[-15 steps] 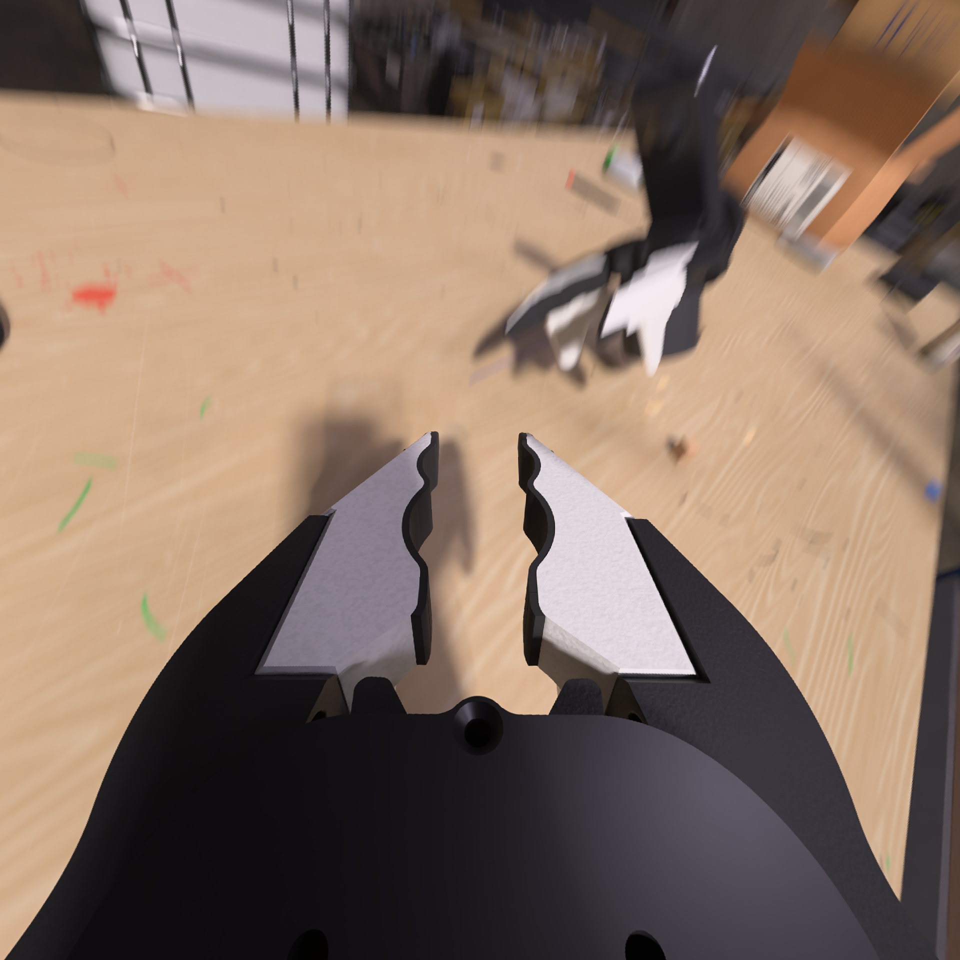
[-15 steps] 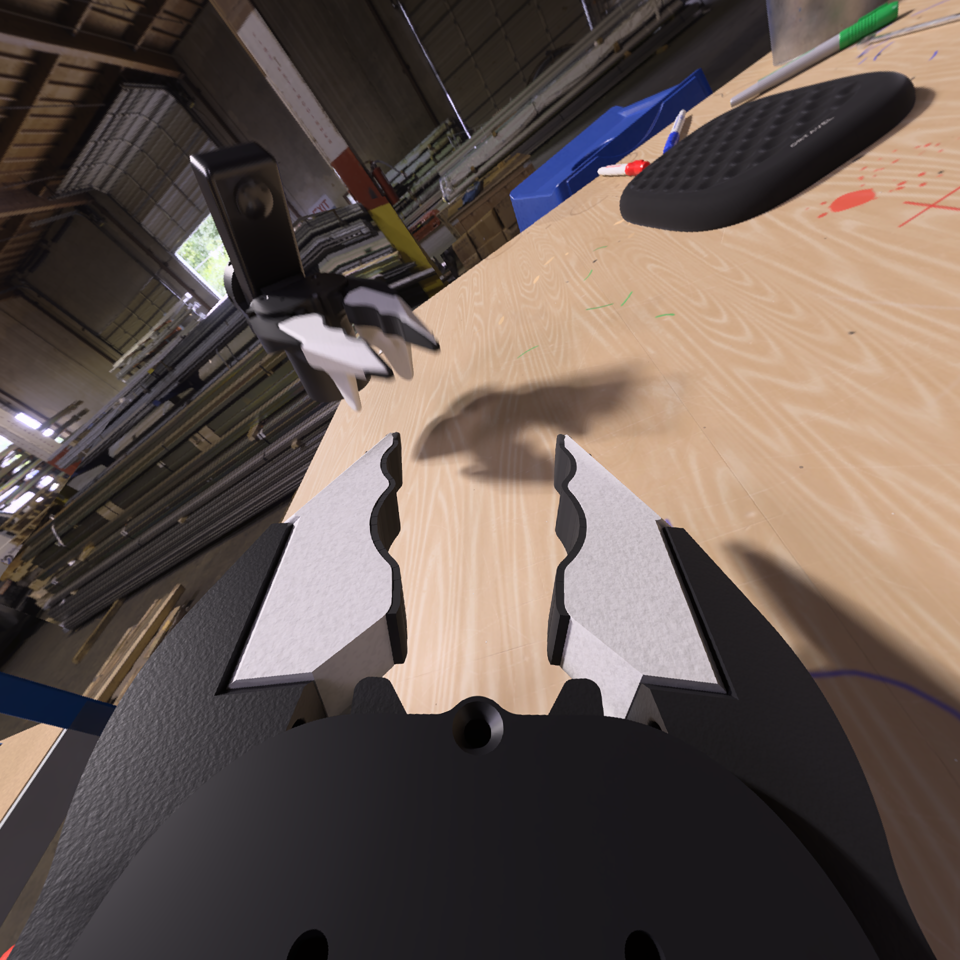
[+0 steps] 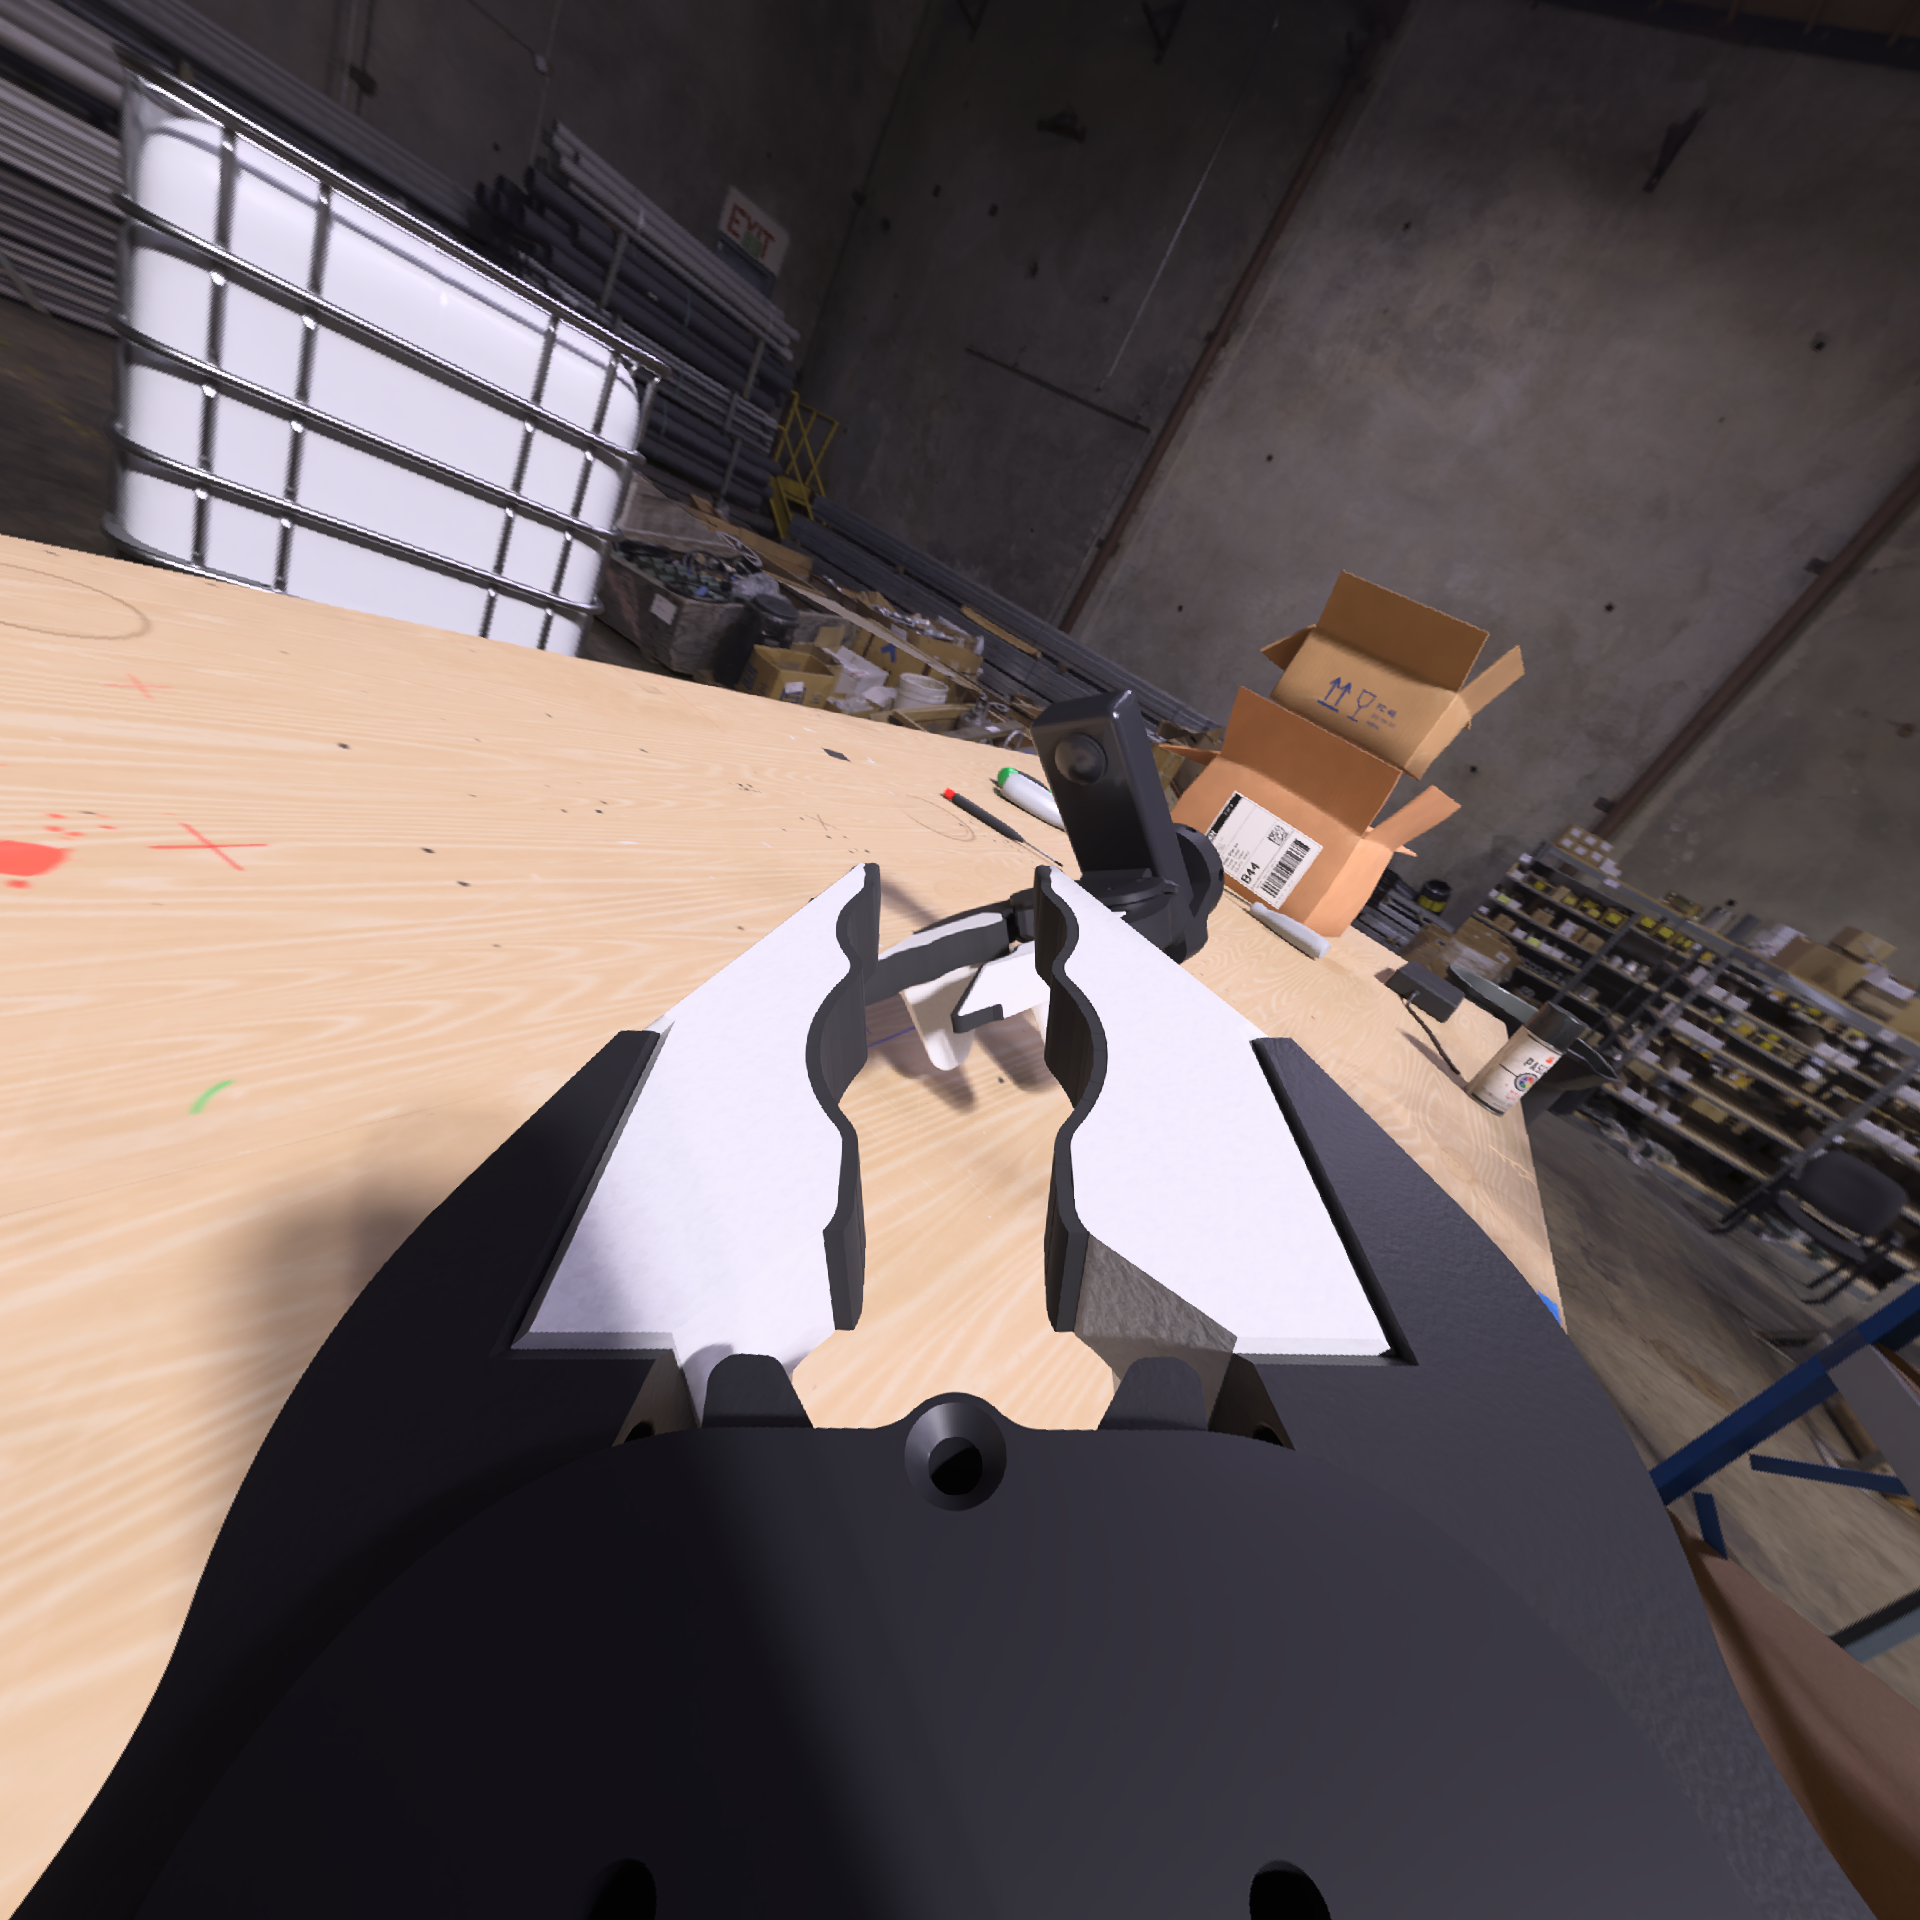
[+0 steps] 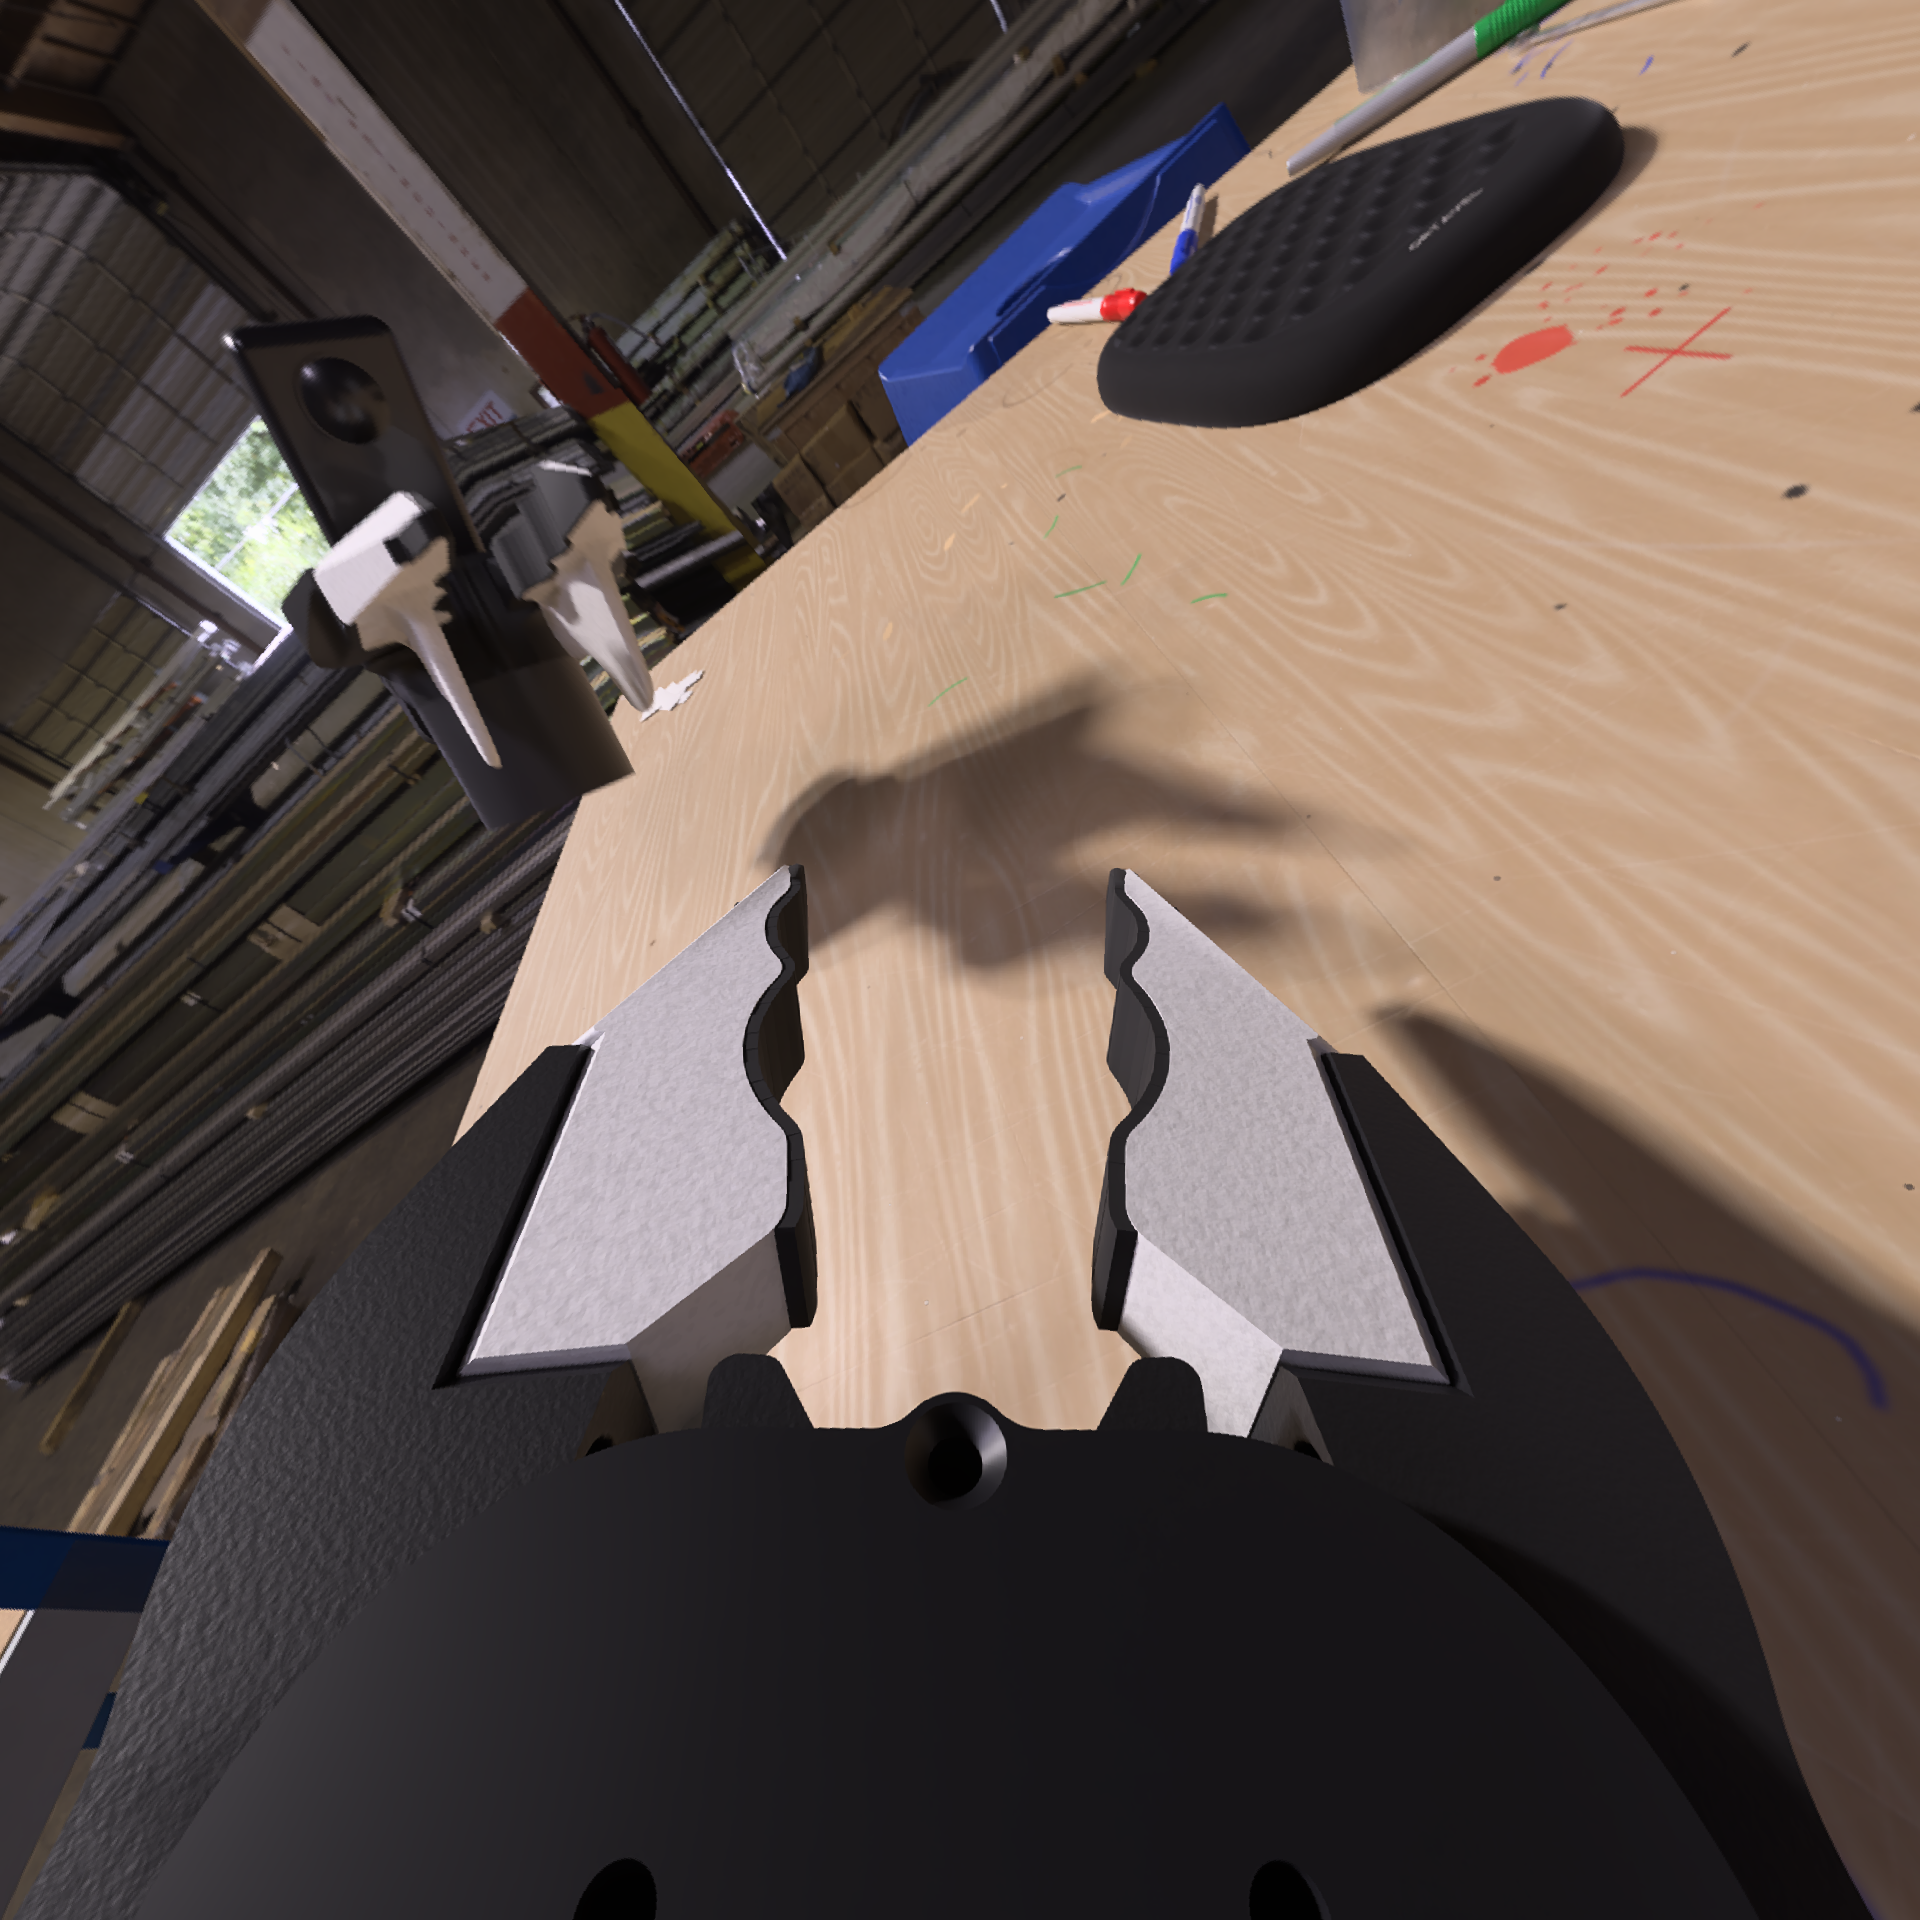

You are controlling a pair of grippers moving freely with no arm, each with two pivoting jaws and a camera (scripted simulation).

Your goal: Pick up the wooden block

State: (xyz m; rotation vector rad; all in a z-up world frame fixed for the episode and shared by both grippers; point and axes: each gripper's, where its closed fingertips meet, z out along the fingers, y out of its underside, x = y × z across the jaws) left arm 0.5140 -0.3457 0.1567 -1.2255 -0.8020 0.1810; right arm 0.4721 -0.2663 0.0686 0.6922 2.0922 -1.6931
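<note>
No wooden block shows in either view. My left gripper is open and empty, held low over the light plywood table and looking across it. My right gripper is open wider and empty, above the table near its left edge. Each gripper shows in the other's view. The right gripper hangs just beyond the left fingertips, pointing down at the table. The left gripper hovers at the table's edge with its fingers pointing down.
A black dimpled pad, a blue bin and markers lie at the far end. Cardboard boxes, a spray can and pens are toward the right edge. A caged white tank stands beyond the table.
My left gripper has tilted up from looking down at the table to looking across it, and now faces the right gripper. Both jaw openings look unchanged.
</note>
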